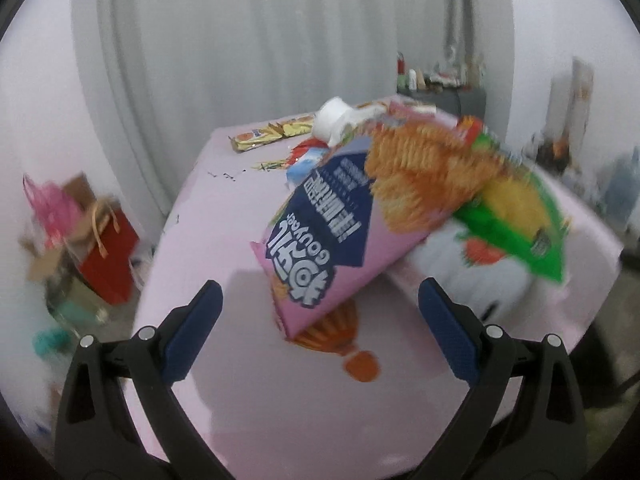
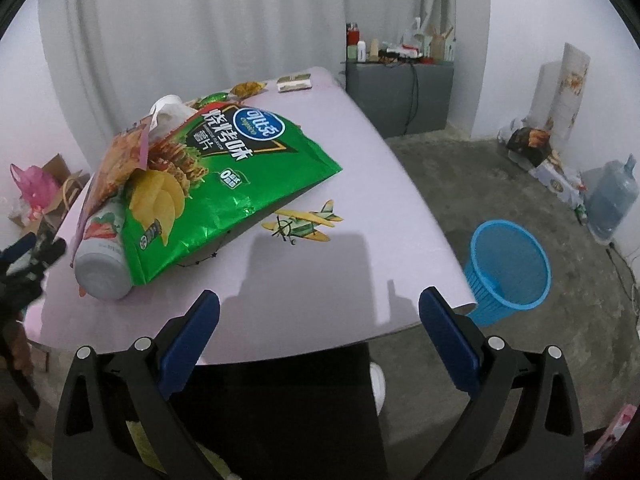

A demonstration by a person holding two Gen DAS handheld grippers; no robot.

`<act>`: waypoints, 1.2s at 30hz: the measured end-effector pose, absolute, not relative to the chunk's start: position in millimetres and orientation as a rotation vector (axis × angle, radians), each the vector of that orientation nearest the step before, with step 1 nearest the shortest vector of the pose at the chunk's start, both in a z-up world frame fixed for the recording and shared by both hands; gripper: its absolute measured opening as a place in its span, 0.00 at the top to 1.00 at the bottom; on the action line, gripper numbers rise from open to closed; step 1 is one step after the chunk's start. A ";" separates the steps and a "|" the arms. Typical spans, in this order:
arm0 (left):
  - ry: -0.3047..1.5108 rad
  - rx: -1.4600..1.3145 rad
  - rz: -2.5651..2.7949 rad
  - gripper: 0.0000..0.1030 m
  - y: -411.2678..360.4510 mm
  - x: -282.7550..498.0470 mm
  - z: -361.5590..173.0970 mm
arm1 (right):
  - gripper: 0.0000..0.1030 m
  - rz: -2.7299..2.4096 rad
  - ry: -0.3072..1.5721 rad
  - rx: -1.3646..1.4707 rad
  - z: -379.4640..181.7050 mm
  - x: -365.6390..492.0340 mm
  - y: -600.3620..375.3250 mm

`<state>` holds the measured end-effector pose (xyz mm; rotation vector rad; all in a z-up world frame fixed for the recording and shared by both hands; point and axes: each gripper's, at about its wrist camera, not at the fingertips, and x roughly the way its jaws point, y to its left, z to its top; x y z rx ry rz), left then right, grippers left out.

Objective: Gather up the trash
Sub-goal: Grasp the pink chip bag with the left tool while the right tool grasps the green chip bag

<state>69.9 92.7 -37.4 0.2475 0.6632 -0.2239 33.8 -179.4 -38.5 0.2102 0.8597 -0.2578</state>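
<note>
1. Soft, even, cool indoor light; no source is visible
2. Motion blur smears the left wrist view, worst on the pink snack bag and floor clutter
3. Right wrist view is sharper; glare streaks the green chip bag
4. Soft shadows cross the table
5. Fisheye bends the edges, corners black

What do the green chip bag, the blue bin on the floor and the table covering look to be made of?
Green chip bag: glossy metallised plastic film, judging by its sharp crinkle highlights. Blue wastebasket: moulded plastic, matte, with a fine lattice wall. Table covering: smooth pale pink sheet printed with a cartoon airplane, probably vinyl or coated cloth; the look leaves that open.
</note>
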 end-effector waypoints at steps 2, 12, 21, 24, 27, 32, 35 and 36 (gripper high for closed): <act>0.650 0.331 -0.254 0.09 88.3 74.3 -45.0 | 0.06 -0.261 0.874 0.224 -40.9 36.3 -181.7; 0.498 0.753 -0.269 0.31 53.0 82.8 -60.9 | 0.06 -0.259 0.943 0.290 -54.6 49.5 -188.6; 0.404 1.002 -0.232 0.55 25.0 86.3 -85.3 | 0.06 -0.213 0.975 0.404 -60.6 55.2 -193.6; 0.407 1.011 -0.233 0.69 18.5 83.3 -90.8 | 0.06 -0.177 0.972 0.459 -60.9 55.7 -194.9; 0.412 0.972 -0.229 0.79 18.4 79.4 -90.2 | 0.06 -0.125 0.967 0.561 -63.9 56.1 -201.0; 0.390 0.891 -0.202 0.93 21.0 72.0 -82.6 | 0.06 -0.058 0.945 0.705 -69.5 58.7 -208.9; 0.384 0.841 -0.191 0.97 23.7 70.6 -78.8 | 0.10 0.007 0.919 0.780 -69.9 62.9 -208.5; 0.385 0.818 -0.188 0.98 25.1 70.1 -76.2 | 0.12 0.031 0.912 0.810 -70.8 64.9 -208.5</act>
